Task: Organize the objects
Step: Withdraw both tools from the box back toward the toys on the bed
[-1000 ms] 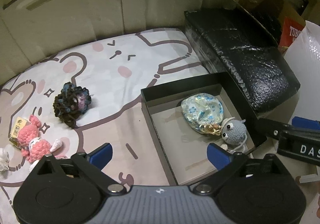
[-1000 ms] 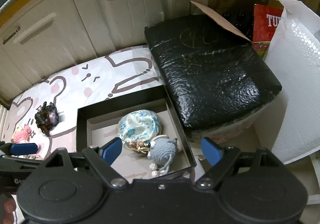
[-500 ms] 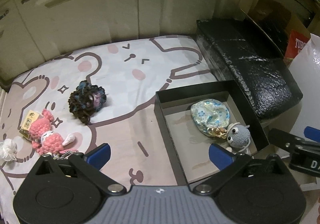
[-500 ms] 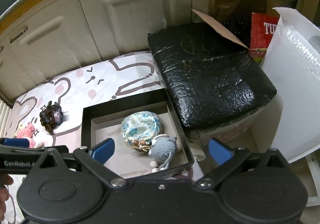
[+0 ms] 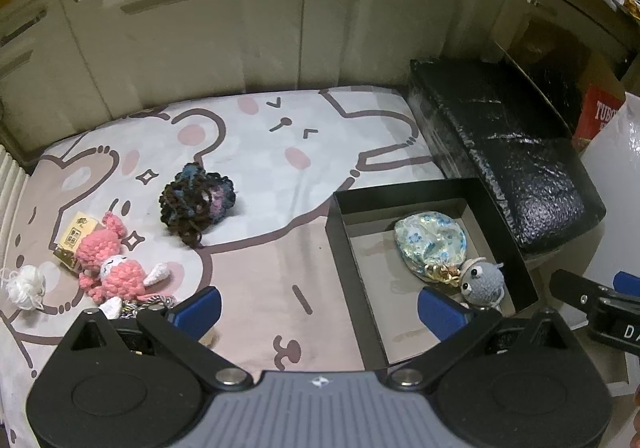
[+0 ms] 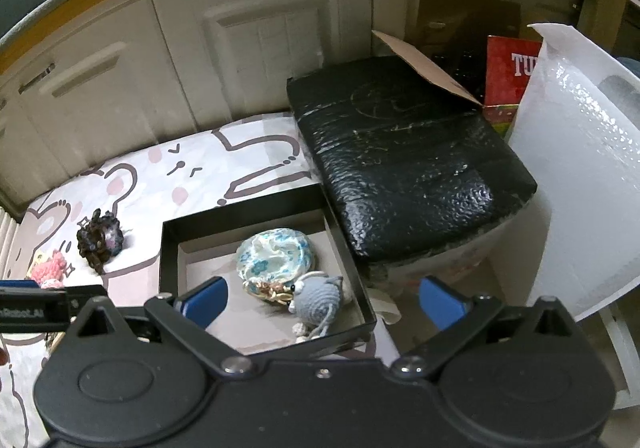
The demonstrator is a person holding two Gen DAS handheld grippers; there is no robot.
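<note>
**Both grippers wide above a half-filled box**

Left wrist view: the left gripper [image 5: 318,304] stands wide with nothing between its blue fingers, low in the frame. A shallow black cardboard box [image 5: 340,240] lies right of centre on a cartoon-printed bedsheet [image 5: 256,151], its long axis running from lower centre towards the upper right. Inside it, a round floral satin pouch [image 5: 430,242] sits near the far wall, and a grey crocheted mouse [image 5: 482,282] lies touching it, eyes turned to the left. Outside the box, left of centre, a dark crocheted yarn bundle [image 5: 196,203] rests alone. Lower left, a pink crocheted doll [image 5: 114,268] lies with its long axis slanting from upper left to lower right, beside a small yellow card [image 5: 78,234] and a white yarn ball [image 5: 26,286]. A black bubble-wrapped package [image 5: 512,151] borders the box on the right. The right gripper's black arm pokes in at the right edge.

Right wrist view: the right gripper [image 6: 322,298] is spread wide and empty above the box's [image 6: 168,260] near right corner. The mouse [image 6: 318,294] points its head left, against the pouch [image 6: 276,254]. A white bubble mailer [image 6: 576,167] stands at the right.
</note>
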